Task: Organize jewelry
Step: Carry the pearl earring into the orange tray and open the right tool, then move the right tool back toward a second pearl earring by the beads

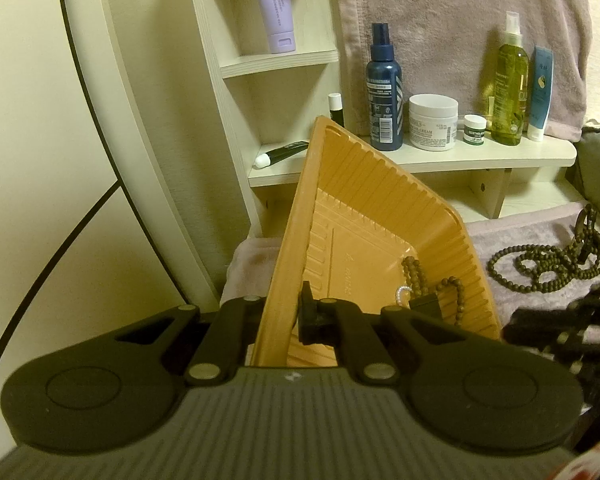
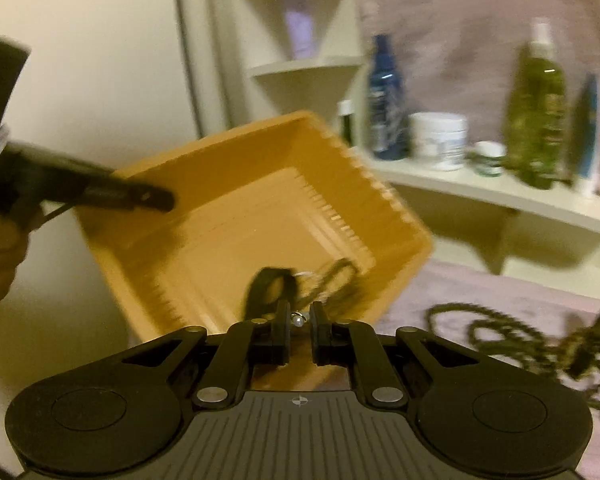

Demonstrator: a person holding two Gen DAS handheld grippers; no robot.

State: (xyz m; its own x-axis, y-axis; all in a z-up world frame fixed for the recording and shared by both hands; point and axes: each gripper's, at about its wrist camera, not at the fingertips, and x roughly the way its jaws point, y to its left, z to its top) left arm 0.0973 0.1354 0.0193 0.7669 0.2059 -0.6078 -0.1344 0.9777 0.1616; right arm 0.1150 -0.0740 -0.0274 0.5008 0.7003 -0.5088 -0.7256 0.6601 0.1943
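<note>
Left gripper (image 1: 284,316) clamped; right gripper (image 2: 300,320) seemingly pinching something small, blurred.

An orange tray (image 1: 380,216) is tilting up from the towel-covered surface (image 1: 512,236), blocking the way toward the shelf (image 1: 420,160) crowded with bottles (image 1: 384,88) and jars (image 1: 433,121). Tangled bead strands (image 1: 548,268) are lying to its right; bare towel is showing between tray and beads.

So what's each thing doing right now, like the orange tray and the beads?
orange tray: tilted up, rim pinched by the left gripper.
bead bracelets: lying inside the tray's low corner.
right gripper: nearly shut on a small pearl piece.
bead necklaces: heaped on the pink towel, outside the tray.
spray bottles: upright on the shelf.
</note>
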